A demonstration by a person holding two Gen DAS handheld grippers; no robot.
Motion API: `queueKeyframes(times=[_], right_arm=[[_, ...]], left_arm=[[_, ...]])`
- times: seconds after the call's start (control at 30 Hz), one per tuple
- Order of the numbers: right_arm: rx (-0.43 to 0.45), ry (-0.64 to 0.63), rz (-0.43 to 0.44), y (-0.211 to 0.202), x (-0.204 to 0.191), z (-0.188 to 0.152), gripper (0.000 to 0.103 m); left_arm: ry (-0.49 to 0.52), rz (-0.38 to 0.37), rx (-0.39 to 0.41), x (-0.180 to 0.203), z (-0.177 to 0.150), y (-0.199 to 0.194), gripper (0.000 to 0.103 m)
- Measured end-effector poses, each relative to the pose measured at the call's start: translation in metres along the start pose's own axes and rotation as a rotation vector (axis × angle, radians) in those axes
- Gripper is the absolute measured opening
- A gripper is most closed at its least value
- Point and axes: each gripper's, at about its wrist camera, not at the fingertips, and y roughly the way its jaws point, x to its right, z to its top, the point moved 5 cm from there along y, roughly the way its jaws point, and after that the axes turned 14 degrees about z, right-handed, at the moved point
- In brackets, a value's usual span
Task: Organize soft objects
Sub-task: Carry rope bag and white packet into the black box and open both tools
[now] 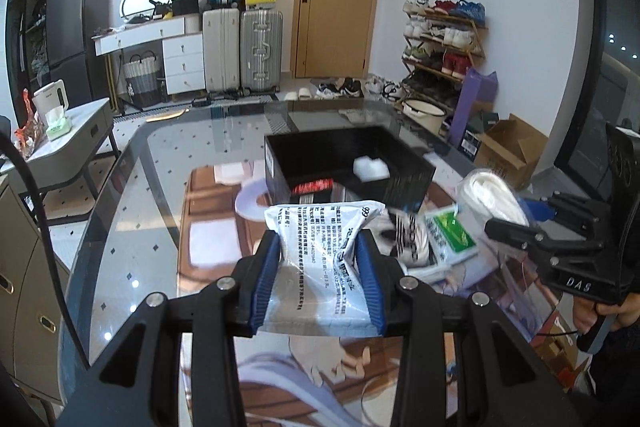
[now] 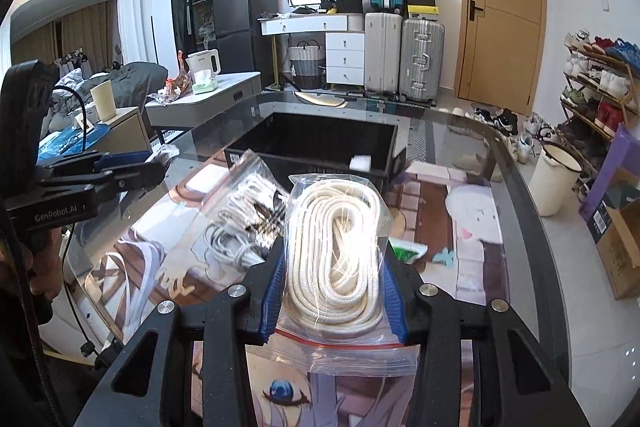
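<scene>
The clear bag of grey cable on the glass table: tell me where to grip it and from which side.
Take the clear bag of grey cable across its bulging middle, from above. It lies flat on the glass table, so the coiled bundle gives the pads more to bite than the thin edges. Both grippers are full now.

The box [image 2: 320,143] is set on the counter [image 1: 132,195], with a small pad [image 1: 371,167] lying inside it near its right wall. Before the box, a bag of cables [image 2: 248,211] lies on the counter. The rope bag [image 2: 340,259] is held above the counter in the right tool [image 2: 334,291], and the tissue pack [image 1: 320,259] in the left tool [image 1: 318,275], to its left.
</scene>
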Motion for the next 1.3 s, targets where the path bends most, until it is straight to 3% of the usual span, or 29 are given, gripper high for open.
queueKeyframes(times=[0.67, 1.3], right_arm=[[0.017, -0.013, 0.028, 0.016, 0.015, 0.048, 0.043], [-0.037, -0.014, 0.045, 0.06, 0.038, 0.083, 0.043]], left_arm=[[0.02, 0.01, 0.07, 0.013, 0.046, 0.019, 0.038], [0.006, 0.016, 0.037, 0.022, 0.067, 0.071, 0.038]])
